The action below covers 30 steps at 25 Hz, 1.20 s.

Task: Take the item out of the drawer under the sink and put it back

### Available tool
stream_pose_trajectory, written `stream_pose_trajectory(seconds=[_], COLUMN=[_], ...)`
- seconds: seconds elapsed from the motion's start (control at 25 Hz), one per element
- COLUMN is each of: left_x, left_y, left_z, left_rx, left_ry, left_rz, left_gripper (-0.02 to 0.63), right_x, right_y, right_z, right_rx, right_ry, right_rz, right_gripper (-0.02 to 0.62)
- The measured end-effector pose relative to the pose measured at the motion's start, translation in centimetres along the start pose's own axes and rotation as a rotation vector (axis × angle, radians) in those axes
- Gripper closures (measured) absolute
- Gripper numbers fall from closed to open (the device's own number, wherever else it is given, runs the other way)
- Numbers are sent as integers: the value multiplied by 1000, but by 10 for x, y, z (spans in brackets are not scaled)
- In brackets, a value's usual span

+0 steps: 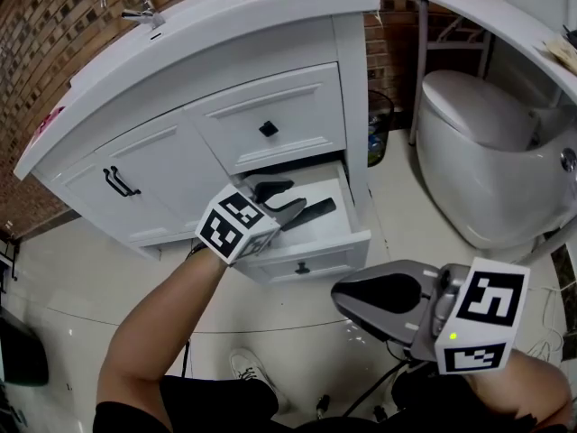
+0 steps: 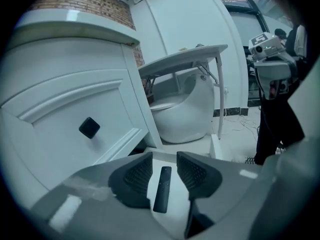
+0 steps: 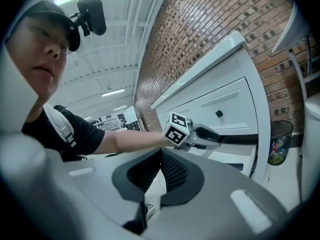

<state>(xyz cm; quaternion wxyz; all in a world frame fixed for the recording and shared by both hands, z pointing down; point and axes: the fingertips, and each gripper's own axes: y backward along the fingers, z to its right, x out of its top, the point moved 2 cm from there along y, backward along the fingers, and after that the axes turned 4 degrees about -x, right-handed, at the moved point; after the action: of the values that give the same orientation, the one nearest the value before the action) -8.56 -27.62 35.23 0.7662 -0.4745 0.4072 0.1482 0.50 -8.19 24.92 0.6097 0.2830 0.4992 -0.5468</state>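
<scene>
The lower drawer (image 1: 347, 242) of the white sink cabinet (image 1: 270, 52) stands pulled out. In the left gripper view a slim black remote (image 2: 162, 189) lies flat on the drawer's white floor (image 2: 175, 209). My left gripper (image 2: 164, 160) is open, one jaw on either side of the remote, and the pads do not press on it. In the head view the left gripper (image 1: 306, 201) reaches down into the drawer and hides the remote. My right gripper (image 1: 343, 293) hangs at the lower right, away from the cabinet, with its jaws shut and nothing between them (image 3: 160, 154).
Above the open drawer is a shut drawer with a black knob (image 1: 269, 129), and a door with a black handle (image 1: 122, 183) to its left. A white toilet (image 1: 487, 170) stands to the right, with a small bin (image 1: 380, 124) between it and the cabinet. The floor is pale tile.
</scene>
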Motion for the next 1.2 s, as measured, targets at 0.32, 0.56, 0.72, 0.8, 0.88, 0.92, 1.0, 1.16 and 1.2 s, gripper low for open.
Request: stream_pose_trajectory(seconds=[0.32,0.56,0.72,0.8,0.88,0.92,1.0,1.16,1.2], left_x=[-35,-67,-77,-84,-91,-93,-95,-106,-109], left_y=[-57,-89,-101,-106,-111,-112,-115,-118,-119], left_z=[-14,-20,-10,2,3,-1,-9,-11,-10], left_rx=[-77,-140,-232,-305,-316,-309,-300,-327,-337], left_ry=[18,15,-8,-22,-47,-50,-25,6,9], left_rz=[-137,-269,-338,-391,-428,-435,-440,-475,-483], left_gripper=[402,402,402,397,396,396,393,388,387], right_x=[-5,-8,-7,-7,-5,-4,-4,-2,-1], right_y=[-1,-1,0,1,2,2,1,0,0], right_z=[10,17,26,27,27,26,25,23,23], right_rx=[5,-16,-32,-34,-26,-20,-12,2,4], right_ry=[9,-7,-41,-57,-65,-62,-59,-74,-80], right_rz=[-20,-36,-29,-22,-15,-14,-16,-5,1], right_gripper=[588,588,588,588,588,588,588,588,588])
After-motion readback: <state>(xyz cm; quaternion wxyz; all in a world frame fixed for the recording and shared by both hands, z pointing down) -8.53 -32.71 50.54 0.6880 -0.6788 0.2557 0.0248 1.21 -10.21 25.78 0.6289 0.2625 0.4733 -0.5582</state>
